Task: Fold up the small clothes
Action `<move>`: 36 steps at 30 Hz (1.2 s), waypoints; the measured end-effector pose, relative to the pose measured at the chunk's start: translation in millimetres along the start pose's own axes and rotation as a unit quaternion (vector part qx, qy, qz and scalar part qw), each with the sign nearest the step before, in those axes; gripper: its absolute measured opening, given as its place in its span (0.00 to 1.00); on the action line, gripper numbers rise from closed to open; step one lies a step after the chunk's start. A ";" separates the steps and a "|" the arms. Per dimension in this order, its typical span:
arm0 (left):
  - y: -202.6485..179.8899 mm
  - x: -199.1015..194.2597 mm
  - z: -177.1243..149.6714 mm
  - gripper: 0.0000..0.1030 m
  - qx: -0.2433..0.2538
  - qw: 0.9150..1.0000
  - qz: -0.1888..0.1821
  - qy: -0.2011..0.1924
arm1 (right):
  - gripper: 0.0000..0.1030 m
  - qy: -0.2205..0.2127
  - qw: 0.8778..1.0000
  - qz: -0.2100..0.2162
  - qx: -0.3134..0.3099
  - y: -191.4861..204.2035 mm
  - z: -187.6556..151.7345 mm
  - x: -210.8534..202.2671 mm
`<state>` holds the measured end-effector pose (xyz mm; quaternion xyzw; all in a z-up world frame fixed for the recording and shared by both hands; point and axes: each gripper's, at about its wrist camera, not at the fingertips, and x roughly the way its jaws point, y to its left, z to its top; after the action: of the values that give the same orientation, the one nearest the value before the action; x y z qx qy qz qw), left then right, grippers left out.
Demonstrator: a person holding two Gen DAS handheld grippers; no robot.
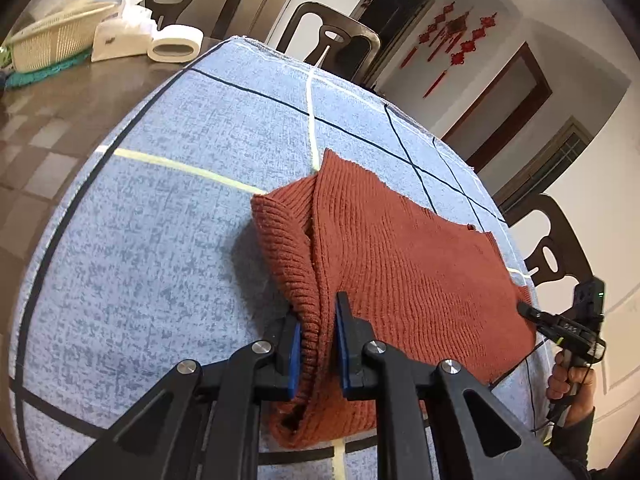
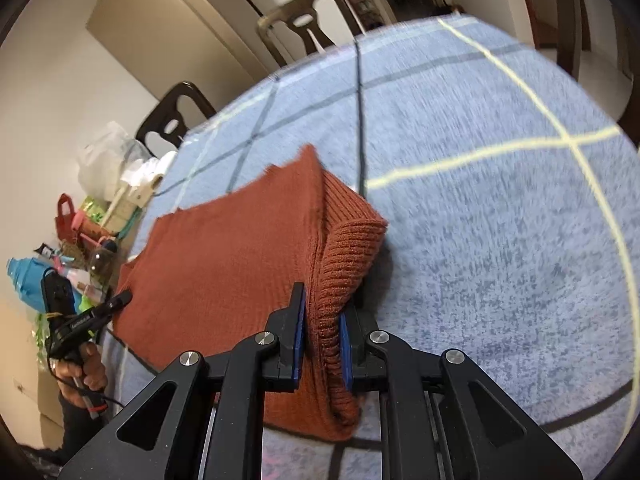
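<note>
A rust-red ribbed knit garment (image 1: 400, 264) lies folded on a blue cloth with a line grid (image 1: 160, 216). My left gripper (image 1: 318, 320) is shut on the thick folded edge at the garment's left side, the knit bunched between its blue pads. In the right wrist view the same garment (image 2: 224, 264) lies across the cloth (image 2: 500, 240), and my right gripper (image 2: 322, 316) is shut on its right folded edge. Each gripper shows in the other's view, held by a hand: the right one (image 1: 528, 312) at the garment's far edge, the left one (image 2: 120, 300) likewise.
Dark chairs (image 1: 332, 44) stand around the table. A white basket (image 1: 52, 40) and a white tape roll (image 1: 176, 44) sit on the bare tabletop beyond the cloth. Bags and colourful clutter (image 2: 88, 232) pile up beside the table.
</note>
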<state>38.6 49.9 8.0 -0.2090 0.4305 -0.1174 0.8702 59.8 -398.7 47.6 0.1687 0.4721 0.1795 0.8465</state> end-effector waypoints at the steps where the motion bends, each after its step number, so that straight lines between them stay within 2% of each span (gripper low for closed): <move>1: -0.2 -2.8 0.0 0.19 -0.002 1.000 0.001 -0.001 | 0.16 -0.002 1.000 0.003 0.005 -1.1 -0.2 -1.9; 4: -1.1 -19.1 -0.9 0.20 0.005 1.000 0.013 -0.018 | 0.23 -0.022 0.999 -0.028 -0.020 6.3 -2.4 -18.1; 8: -8.1 -44.7 2.2 0.19 0.023 0.997 0.044 -0.055 | 0.23 -0.067 0.992 -0.089 -0.059 22.7 -5.1 -47.7; 11: -26.1 -47.5 6.0 0.20 0.041 0.997 0.022 -0.065 | 0.23 -0.084 0.990 -0.074 -0.081 39.5 -6.1 -51.7; 14: -49.9 -28.2 4.4 0.20 0.071 0.996 0.005 -0.046 | 0.23 -0.062 0.989 -0.073 -0.109 53.7 -7.8 -28.9; 16: -61.7 -9.2 0.4 0.20 0.091 0.995 0.007 -0.027 | 0.23 -0.041 0.989 -0.084 -0.118 56.7 -10.0 -9.0; 19: -65.6 19.8 -5.4 0.20 0.102 0.994 0.037 0.008 | 0.21 -0.037 0.985 -0.110 -0.130 50.9 -12.0 9.6; 21: -67.0 22.2 -7.7 0.20 0.109 0.993 0.045 0.004 | 0.22 -0.038 0.985 -0.113 -0.126 52.8 -9.9 6.5; 24: -75.1 13.4 -8.5 0.20 0.120 0.992 0.040 0.001 | 0.23 -0.047 0.978 -0.131 -0.157 68.3 -12.8 -1.0; 26: -85.9 7.3 -13.3 0.21 0.135 0.990 0.033 -0.005 | 0.23 -0.049 0.975 -0.120 -0.182 83.5 -19.0 -3.2; 27: -93.6 5.9 -17.4 0.25 0.145 0.989 0.026 -0.006 | 0.23 -0.047 0.974 -0.108 -0.192 90.3 -23.2 -2.8; 30: -116.4 11.2 -30.8 0.29 0.179 0.984 0.000 0.006 | 0.23 -0.032 0.970 -0.076 -0.230 111.6 -38.8 7.9; 32: -128.6 20.0 -42.0 0.29 0.200 0.979 -0.007 0.020 | 0.27 -0.013 0.965 -0.063 -0.256 119.4 -51.8 19.6; 33: -131.6 27.3 -47.0 0.30 0.208 0.978 -0.004 0.032 | 0.34 0.002 0.962 -0.066 -0.265 120.3 -57.2 27.9; 36: -138.5 29.6 -53.8 0.33 0.232 0.972 0.011 0.025 | 0.35 -0.007 0.952 -0.085 -0.294 126.0 -64.5 26.5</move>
<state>10.1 -98.2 22.5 0.0066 0.4155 -0.2094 0.8851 -0.8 -268.2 53.3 -0.1272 0.4047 0.2368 0.8740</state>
